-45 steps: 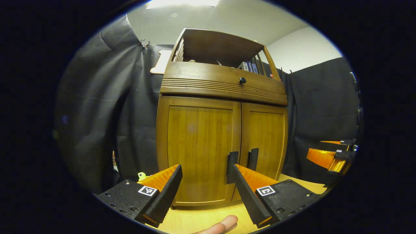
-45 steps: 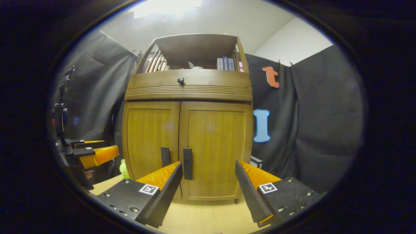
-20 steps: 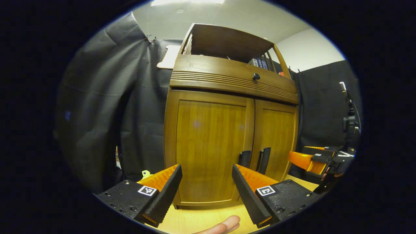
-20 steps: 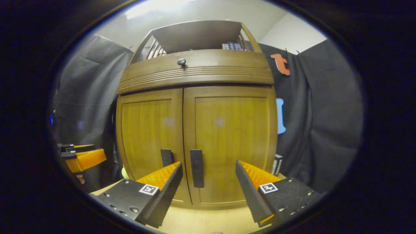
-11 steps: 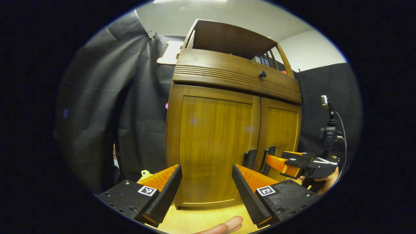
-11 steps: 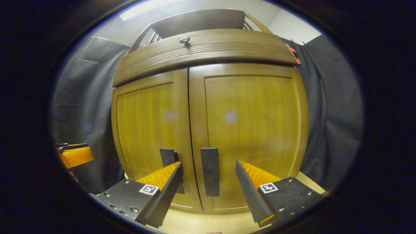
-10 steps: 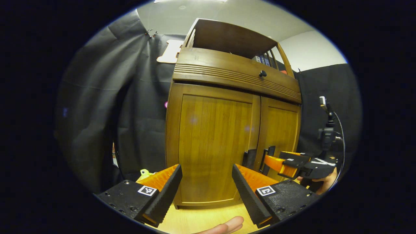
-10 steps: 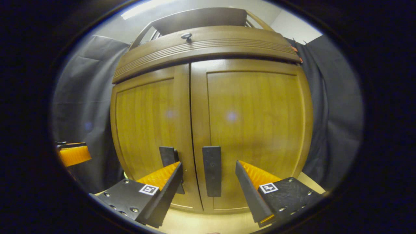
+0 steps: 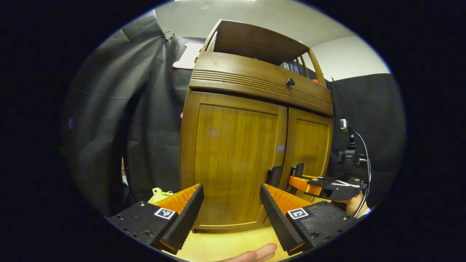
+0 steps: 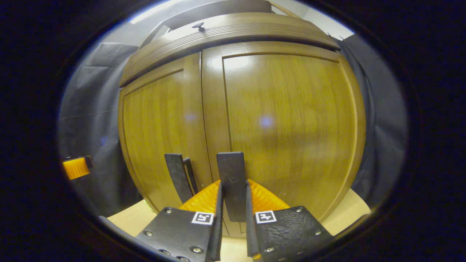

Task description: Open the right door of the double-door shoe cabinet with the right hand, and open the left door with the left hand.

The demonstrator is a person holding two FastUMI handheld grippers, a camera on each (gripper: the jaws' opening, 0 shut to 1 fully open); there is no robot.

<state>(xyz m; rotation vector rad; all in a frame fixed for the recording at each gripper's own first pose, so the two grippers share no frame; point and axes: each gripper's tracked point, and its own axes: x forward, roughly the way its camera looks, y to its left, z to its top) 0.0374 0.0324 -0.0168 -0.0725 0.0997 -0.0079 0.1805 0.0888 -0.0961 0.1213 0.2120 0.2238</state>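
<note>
We see the shoe cabinet (image 9: 233, 160) in warm honey-brown wood with straight upright grain on its two doors, and a darker brown band with fine grooved lines along the drawer front (image 9: 255, 82) above them. The drawer knob (image 9: 290, 82) is black. Both door handles (image 10: 232, 183) are flat matte black. The table (image 9: 233, 240) is pale yellowish wood. A small lime-green toy (image 9: 159, 191) sits at the cabinet's left.

One shoe cabinet (image 9: 233, 153) with two doors: left door (image 9: 233, 163) and right door (image 9: 309, 153). Two dark handles (image 10: 233, 182), one knob (image 9: 290, 82), two tools (image 9: 231, 207), one green toy (image 9: 158, 191).
</note>
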